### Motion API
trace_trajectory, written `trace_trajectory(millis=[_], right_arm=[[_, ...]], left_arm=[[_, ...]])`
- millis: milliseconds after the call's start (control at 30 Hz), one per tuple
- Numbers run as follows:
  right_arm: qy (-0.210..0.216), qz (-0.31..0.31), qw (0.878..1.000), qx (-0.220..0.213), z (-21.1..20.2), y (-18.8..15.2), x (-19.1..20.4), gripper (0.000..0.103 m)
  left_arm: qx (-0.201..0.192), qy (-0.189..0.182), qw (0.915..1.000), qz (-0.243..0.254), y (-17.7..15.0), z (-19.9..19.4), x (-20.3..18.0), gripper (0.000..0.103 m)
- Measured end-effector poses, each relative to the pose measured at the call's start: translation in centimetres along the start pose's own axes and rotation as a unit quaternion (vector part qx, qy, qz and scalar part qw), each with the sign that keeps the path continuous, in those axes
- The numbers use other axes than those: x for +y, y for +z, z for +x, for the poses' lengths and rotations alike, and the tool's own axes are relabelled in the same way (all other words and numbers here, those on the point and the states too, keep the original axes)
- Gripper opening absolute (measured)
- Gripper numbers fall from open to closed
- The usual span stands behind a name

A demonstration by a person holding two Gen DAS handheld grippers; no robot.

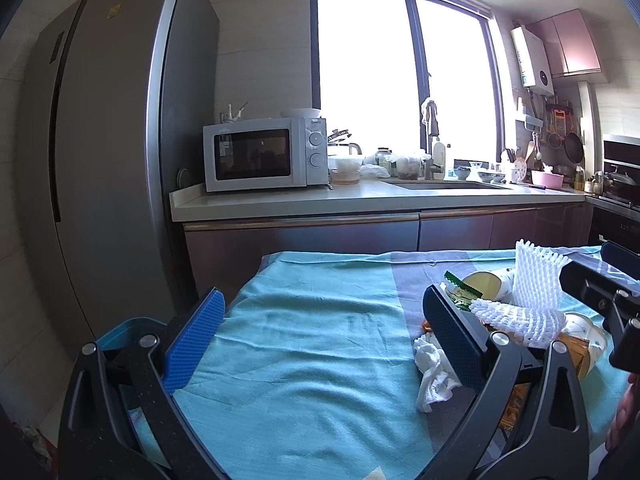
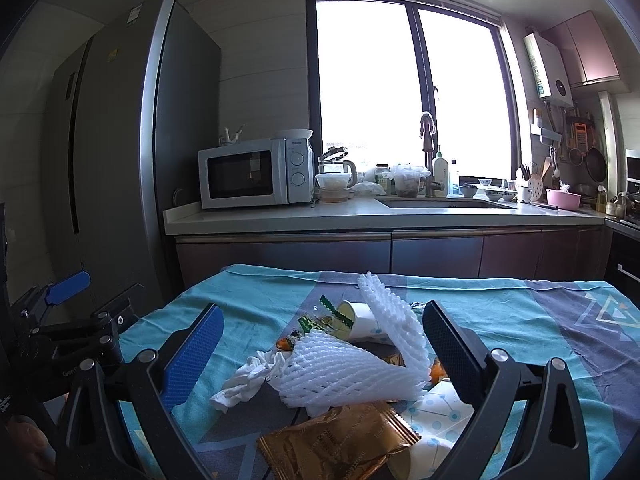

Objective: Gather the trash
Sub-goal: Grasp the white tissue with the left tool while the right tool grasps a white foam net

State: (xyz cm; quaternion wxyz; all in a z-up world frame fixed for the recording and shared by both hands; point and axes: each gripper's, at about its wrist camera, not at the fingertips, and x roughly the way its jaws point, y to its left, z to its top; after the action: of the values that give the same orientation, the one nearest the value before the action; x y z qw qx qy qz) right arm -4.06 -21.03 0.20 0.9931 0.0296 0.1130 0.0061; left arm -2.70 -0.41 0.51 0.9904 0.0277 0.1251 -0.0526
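Teal tablecloth — tipped paper cup, contents unseen

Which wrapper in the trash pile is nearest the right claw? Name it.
The gold foil wrapper, lying just before the right claw; the green-edged wrapper lies farther back, beside the paper cup.

Soft matt teal cloth covered the table, bearing white foam netting, a glossy crinkled gold foil wrapper and crumpled white tissue paper.
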Motion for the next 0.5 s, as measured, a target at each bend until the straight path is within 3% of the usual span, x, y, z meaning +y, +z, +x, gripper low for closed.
trace_trajectory(millis=[233, 500], right_arm=[[-0.019, 0.025, 0.999, 0.039, 2.1, 0.2, -3.1, 0.096], [-0.006, 0.034, 0.994, 0.1, 5.6, -0.1, -4.9, 0.068]], left_arm=[[0.053, -0.079, 0.9951, 0.028, -1.3, 2.4, -2.0, 0.098], [0.122, -0.142, 0.9812, 0.047, -3.9, 6.1, -4.7, 0.096]])
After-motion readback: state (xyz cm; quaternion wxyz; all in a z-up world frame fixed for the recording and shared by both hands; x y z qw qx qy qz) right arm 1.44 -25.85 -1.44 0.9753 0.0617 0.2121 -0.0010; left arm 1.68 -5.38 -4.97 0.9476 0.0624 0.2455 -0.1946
